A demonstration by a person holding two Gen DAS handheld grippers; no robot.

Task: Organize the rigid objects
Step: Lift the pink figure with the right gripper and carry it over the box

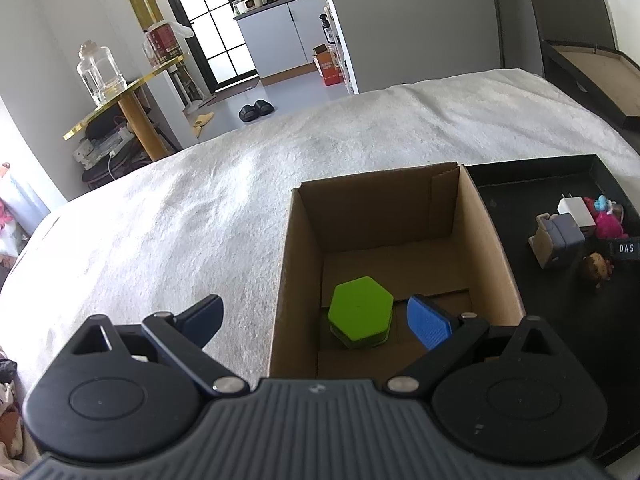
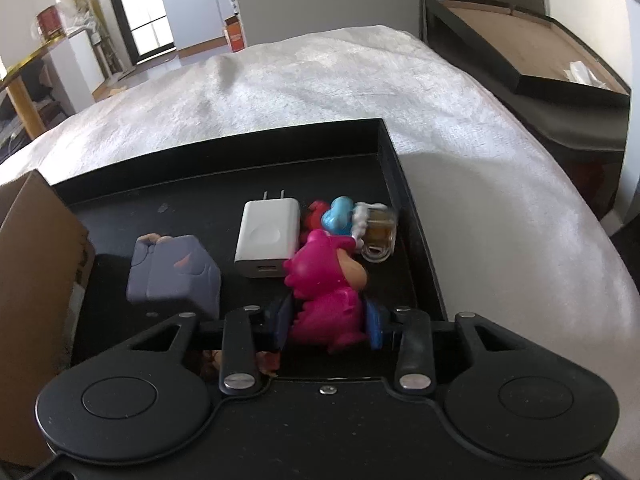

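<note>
A green hexagonal block (image 1: pixel 360 312) lies on the floor of an open cardboard box (image 1: pixel 400 200) on the white bedcover. My left gripper (image 1: pixel 316 316) is open and empty, straddling the box's left wall above the block. My right gripper (image 2: pixel 328 320) is shut on a pink toy figure (image 2: pixel 324 292) over the black tray (image 2: pixel 224 148). The tray also holds a white charger (image 2: pixel 268 236), a grey-purple block figure (image 2: pixel 176 276), a blue and red toy (image 2: pixel 340 212) and a small clear jar (image 2: pixel 380 232).
The tray (image 1: pixel 532 168) sits right of the box and shows the same toys (image 1: pixel 568 232). A second black tray (image 2: pixel 540 56) lies on a dark bench at the far right. A gold side table with a glass jar (image 1: pixel 100 72) stands beyond the bed at left.
</note>
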